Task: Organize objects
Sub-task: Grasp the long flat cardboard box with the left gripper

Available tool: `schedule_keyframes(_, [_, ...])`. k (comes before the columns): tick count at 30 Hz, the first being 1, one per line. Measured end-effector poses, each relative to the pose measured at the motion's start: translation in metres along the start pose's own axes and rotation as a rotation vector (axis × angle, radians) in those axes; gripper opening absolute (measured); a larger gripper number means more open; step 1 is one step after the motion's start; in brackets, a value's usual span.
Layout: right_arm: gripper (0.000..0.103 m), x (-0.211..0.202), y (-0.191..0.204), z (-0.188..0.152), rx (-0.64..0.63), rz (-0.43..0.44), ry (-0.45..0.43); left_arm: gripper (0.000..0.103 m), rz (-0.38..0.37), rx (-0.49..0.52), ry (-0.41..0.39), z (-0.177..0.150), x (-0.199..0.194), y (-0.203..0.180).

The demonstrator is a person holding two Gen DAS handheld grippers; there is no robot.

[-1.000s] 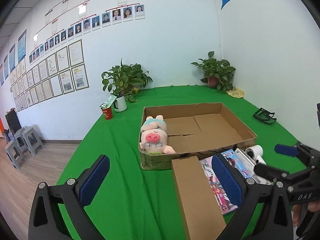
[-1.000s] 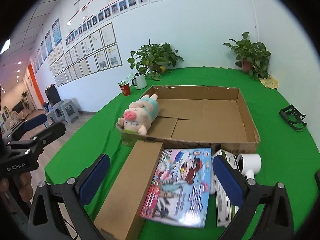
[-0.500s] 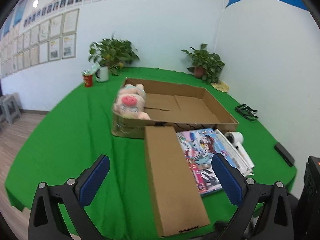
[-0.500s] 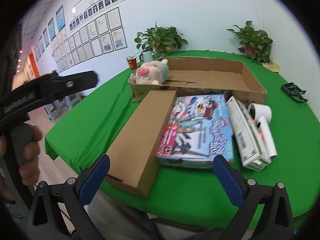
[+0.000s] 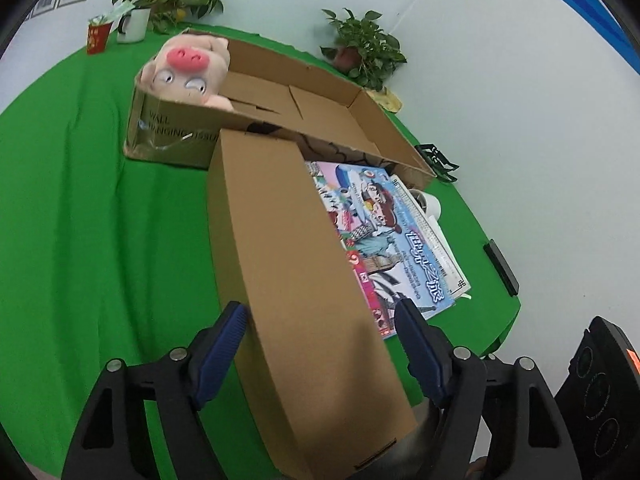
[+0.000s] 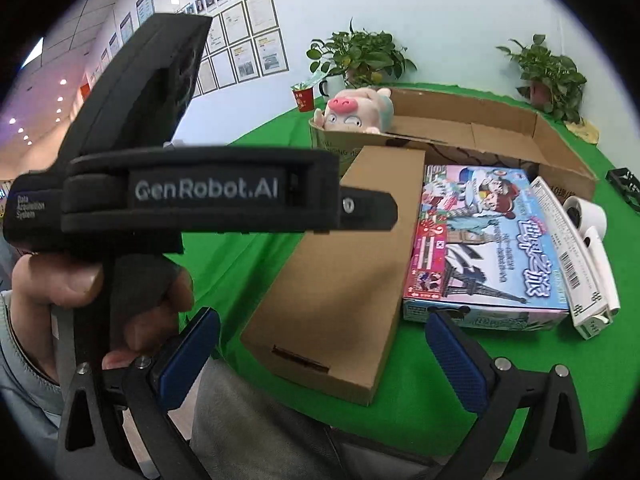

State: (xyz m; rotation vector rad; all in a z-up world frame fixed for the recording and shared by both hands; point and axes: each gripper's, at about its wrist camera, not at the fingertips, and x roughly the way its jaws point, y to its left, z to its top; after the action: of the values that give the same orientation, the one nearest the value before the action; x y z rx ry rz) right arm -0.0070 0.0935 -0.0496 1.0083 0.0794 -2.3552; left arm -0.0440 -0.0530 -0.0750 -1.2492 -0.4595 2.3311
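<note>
Left gripper [image 5: 320,344]: jaws closing astride near end of long plain brown cardboard box [image 5: 296,280], blue pads not yet pressing its sides; evidently positioned for a lengthwise lift. Right gripper [image 6: 324,356]: jaws wide, empty, hovering off near edge of green tabletop [image 5: 80,220]. Box lying at near edge, far end touching large open shallow cardboard tray [image 5: 360,128]. Colourful illustrated game box [image 5: 384,232] just beside on the right, white carton [image 6: 568,252] beyond. Pink plush pig [image 5: 188,68] already in tray's left corner; tray judged the collection point.
</note>
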Motion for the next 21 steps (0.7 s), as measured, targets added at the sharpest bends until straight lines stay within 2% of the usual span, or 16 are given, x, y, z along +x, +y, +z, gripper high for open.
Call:
schedule_keyframes(4, [0.102,0.009,0.002,-0.002,0.008,0.022,0.039,0.070,-0.027,0.010,0.016,-0.003,0.002,0.005])
schedule_keyframes(6, [0.102,0.013,0.000,-0.002,-0.003,-0.005,0.054,0.068,-0.058,-0.005,0.037,-0.004,0.004,0.007])
schedule_keyframes(9, [0.101,0.015,-0.001,-0.006,-0.013,-0.011,0.072,0.067,-0.057,-0.001,0.060,-0.007,0.009,0.008])
schedule_keyframes(10, [0.098,0.015,0.001,-0.007,-0.029,-0.026,0.076,0.067,-0.063,-0.012,0.063,-0.009,0.009,0.009])
schedule_keyframes(11, [0.090,0.015,0.001,-0.009,-0.042,-0.058,0.077,0.067,-0.071,-0.024,0.069,-0.010,0.011,0.012])
schedule_keyframes(12, [0.090,0.014,0.001,-0.010,-0.048,-0.068,0.073,0.067,-0.075,-0.037,0.075,-0.012,0.012,0.014])
schedule_keyframes(15, [0.090,0.012,-0.001,-0.012,-0.049,-0.060,0.069,0.067,-0.075,-0.074,0.083,-0.017,0.015,0.023])
schedule_keyframes(18, [0.089,0.008,-0.004,-0.015,-0.033,-0.043,0.068,0.070,-0.126,-0.131,0.090,-0.021,0.018,0.033])
schedule_keyframes(21, [0.089,0.004,-0.008,-0.015,0.009,0.005,0.071,0.074,-0.143,-0.162,0.082,-0.023,0.017,0.039])
